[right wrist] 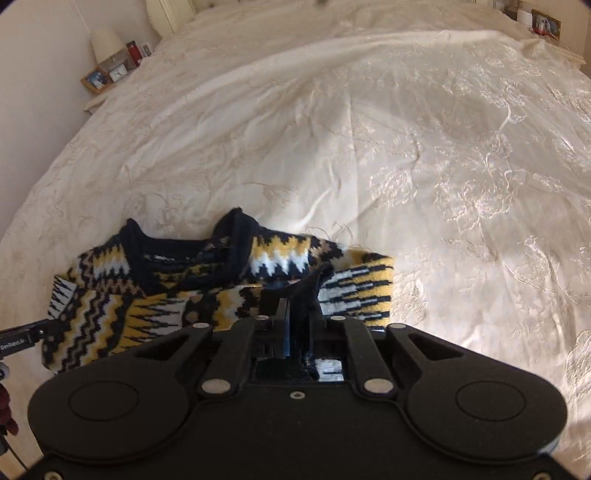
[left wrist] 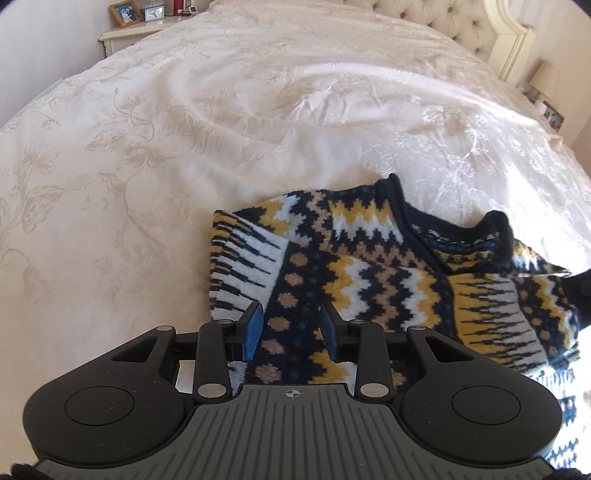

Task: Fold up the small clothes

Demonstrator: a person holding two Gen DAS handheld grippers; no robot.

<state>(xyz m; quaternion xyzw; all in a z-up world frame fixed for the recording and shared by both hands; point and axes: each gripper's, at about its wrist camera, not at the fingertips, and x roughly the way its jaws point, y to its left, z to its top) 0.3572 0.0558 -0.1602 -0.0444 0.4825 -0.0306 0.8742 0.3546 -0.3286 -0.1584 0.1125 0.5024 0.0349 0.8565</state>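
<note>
Left wrist: one sweater (left wrist: 369,266), one bedspread (left wrist: 184,129).

One patterned knit sweater (left wrist: 369,266) lies on one bed covered by a cream embroidered bedspread (left wrist: 221,129). Two handheld grippers are present: the left gripper (left wrist: 291,328) and the right gripper (right wrist: 295,314). On one bedside table (left wrist: 125,35) stand one framed photo (left wrist: 123,13), one small clock (left wrist: 153,14) and one red container (left wrist: 178,6). One lamp (right wrist: 106,44) stands there too.
</note>
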